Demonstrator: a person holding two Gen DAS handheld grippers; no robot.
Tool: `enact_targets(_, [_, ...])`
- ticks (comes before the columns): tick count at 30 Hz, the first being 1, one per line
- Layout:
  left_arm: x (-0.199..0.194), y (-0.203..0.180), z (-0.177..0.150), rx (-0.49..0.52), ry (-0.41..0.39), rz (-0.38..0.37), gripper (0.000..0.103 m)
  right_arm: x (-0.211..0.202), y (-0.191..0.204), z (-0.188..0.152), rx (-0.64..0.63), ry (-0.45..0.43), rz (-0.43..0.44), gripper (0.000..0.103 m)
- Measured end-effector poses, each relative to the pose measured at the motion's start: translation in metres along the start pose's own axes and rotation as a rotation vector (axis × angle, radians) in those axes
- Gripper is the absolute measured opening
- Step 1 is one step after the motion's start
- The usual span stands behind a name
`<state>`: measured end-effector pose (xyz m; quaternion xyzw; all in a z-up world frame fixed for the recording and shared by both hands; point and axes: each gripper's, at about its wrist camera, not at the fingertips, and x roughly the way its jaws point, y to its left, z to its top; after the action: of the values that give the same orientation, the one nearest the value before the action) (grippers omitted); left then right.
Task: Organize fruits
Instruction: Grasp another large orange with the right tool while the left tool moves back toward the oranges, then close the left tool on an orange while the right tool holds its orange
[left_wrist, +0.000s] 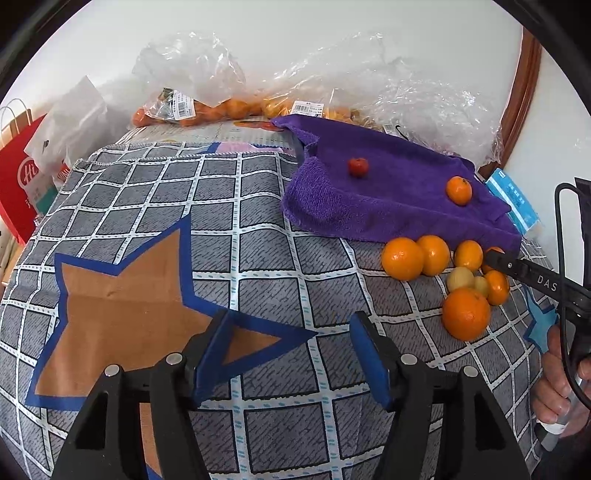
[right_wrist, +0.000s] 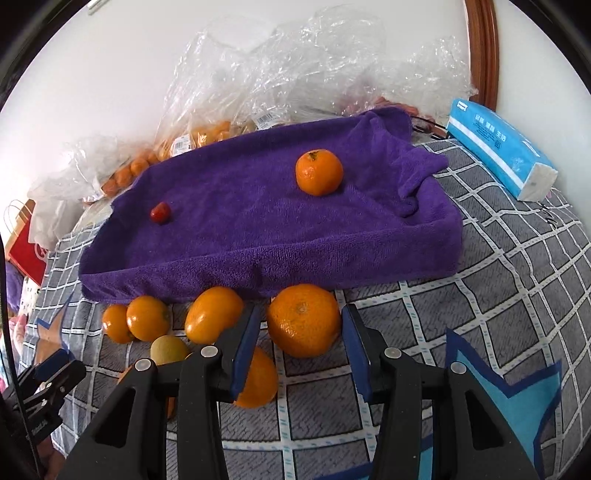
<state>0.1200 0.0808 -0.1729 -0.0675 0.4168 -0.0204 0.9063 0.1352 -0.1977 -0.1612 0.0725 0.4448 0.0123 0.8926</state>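
Now the right gripper (right_wrist: 301, 345) closes in on a large round orange (right_wrist: 303, 319).
Its blue fingers (right_wrist: 246, 341) flank the fruit, seemingly not yet clamped; beyond them the purple terry towel (right_wrist: 258, 221) holds one small orange (right_wrist: 318, 171). Next: squeeze, lift, carry onto the towel. Left gripper (left_wrist: 286, 354) hangs released, empty.

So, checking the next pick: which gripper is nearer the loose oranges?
Right. The right gripper straddles one of the oranges; the left gripper hangs over bare cloth beside them.
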Motion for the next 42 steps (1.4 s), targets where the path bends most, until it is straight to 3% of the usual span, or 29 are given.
enact_targets(6, [0.0, -0.003, 0.0, 0.013, 0.005, 0.005, 0.067, -0.025, -0.016, -0.005, -0.003, -0.033, -0.032, 0.04])
enact_targets(10, [0.002, -0.007, -0.001, 0.031, 0.012, 0.018, 0.069, -0.043, -0.032, -0.019, -0.012, -0.009, -0.048, 0.04])
enact_targets(13, [0.002, -0.007, 0.0, 0.032, 0.014, 0.014, 0.07, -0.039, -0.039, -0.031, -0.025, 0.026, -0.053, 0.041])
enact_targets(22, [0.002, -0.01, 0.0, 0.068, 0.027, 0.018, 0.071, -0.031, -0.032, -0.043, -0.067, -0.001, -0.113, 0.04])
enact_targets(25, [-0.002, -0.013, 0.002, 0.063, 0.039, -0.01, 0.064, -0.037, -0.031, -0.045, -0.101, -0.034, -0.11, 0.04])
enact_targets(30, [-0.005, -0.036, 0.012, 0.066, 0.028, -0.096, 0.063, -0.037, -0.036, -0.045, -0.098, -0.04, -0.093, 0.04])
enact_targets(34, [0.007, -0.056, 0.025, 0.085, 0.033, -0.096, 0.06, -0.037, -0.033, -0.046, -0.115, -0.034, -0.107, 0.04])
enact_targets(37, [0.016, -0.061, 0.03, 0.083, 0.043, -0.096, 0.052, -0.038, -0.034, -0.047, -0.106, -0.036, -0.114, 0.04])
enact_targets(42, [0.028, -0.067, 0.035, 0.102, 0.06, -0.091, 0.047, -0.037, -0.043, -0.045, -0.07, -0.034, -0.081, 0.04])
